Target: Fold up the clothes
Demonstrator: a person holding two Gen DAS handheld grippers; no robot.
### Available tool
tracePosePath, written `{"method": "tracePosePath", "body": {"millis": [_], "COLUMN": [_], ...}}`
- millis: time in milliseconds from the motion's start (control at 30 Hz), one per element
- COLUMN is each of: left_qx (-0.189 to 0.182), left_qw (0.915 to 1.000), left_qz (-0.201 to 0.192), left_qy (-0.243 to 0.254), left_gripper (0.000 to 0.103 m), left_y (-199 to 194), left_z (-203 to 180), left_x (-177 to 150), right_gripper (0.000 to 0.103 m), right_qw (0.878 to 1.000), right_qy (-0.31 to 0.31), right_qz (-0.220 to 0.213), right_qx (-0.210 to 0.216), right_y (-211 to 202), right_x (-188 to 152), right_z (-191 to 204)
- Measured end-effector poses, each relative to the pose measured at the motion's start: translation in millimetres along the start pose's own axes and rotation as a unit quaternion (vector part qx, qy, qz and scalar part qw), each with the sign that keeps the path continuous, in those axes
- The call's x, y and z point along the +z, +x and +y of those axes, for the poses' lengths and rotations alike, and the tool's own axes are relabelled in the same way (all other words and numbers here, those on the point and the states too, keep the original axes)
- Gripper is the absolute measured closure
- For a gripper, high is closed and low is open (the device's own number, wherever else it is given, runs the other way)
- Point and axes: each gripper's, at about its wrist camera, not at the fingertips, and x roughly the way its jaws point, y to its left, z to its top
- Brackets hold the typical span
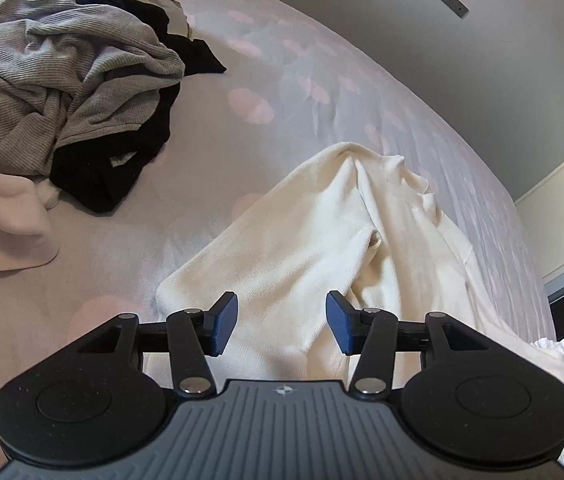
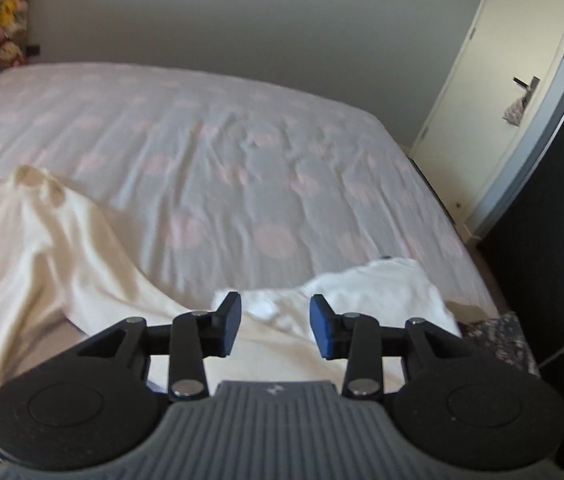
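Cream garment (image 1: 322, 240) lies rumpled on bed (image 2: 241, 140), both grippers' fingers (image 1: 225, 322) apart, gripping nothing.

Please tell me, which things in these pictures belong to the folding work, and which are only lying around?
For the folding:
- cream garment spread on the bed
- pile of unfolded clothes
- white garment at the bed's edge
- left gripper, right gripper, both open

Only lying around:
- door
- cloth on its handle

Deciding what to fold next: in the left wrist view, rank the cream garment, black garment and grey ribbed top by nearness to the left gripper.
1. Cream garment, directly under the left gripper.
2. Black garment, left, mid-bed.
3. Grey ribbed top, upper left, atop the pile.
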Motion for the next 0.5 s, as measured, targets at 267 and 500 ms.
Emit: {"method": "tracePosePath", "body": {"millis": [267, 500], "left_qx": [0.079, 0.094], "left_qw": [0.993, 0.9893], "left_qz": [0.057, 0.092], "left_qy": [0.066, 0.063], "left_gripper": [0.056, 0.056], "left_y": [0.7, 32.6], "left_z": [15.3, 21.2], "left_x": [22.6, 14.9], "right_gripper": [0.06, 0.06], "right_qw": [0.984, 0.976], "right_qy": [0.094, 0.137], "right_qz": [-0.01, -0.007], "right_qx": [0.152, 0.169], "right_y": [35.5, 75.1], "right_x": [-46.0, -76.5], "right_z": [94.4, 136.9]}}
